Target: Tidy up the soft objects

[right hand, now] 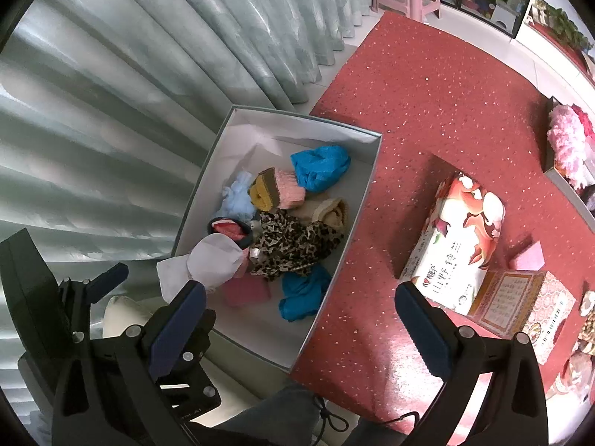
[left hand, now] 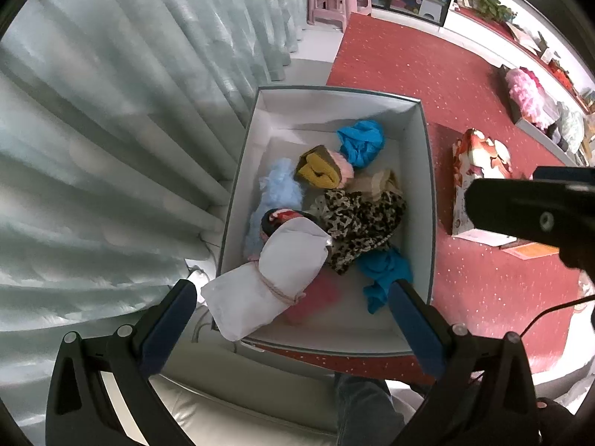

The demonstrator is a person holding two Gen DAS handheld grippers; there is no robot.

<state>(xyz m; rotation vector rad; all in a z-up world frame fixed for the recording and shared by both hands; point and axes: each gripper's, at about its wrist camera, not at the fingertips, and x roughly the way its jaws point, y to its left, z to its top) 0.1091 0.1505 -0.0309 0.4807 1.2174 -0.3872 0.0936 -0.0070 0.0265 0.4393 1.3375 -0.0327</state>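
Observation:
A white open box (left hand: 427,186) stands on the floor and holds several soft items. Among them are a blue cloth (left hand: 360,141), rolled yellow and pink socks (left hand: 319,171), a pale blue fluffy piece (left hand: 275,189), a leopard-print cloth (left hand: 360,223) and a second blue cloth (left hand: 383,271). A white bundle tied with pink string (left hand: 267,278) lies tilted over the box's near left rim. My left gripper (left hand: 293,297) hovers open just above that bundle, not touching it. My right gripper (right hand: 299,291) is open and empty over the box's near right corner (right hand: 293,364).
A grey curtain (left hand: 111,130) hangs close along the box's left side. On the red carpet (right hand: 427,93) to the right lie a printed pack (right hand: 457,241) and a patterned box (right hand: 520,308). A person's trouser leg (left hand: 364,409) and a white cushion (left hand: 241,409) are below.

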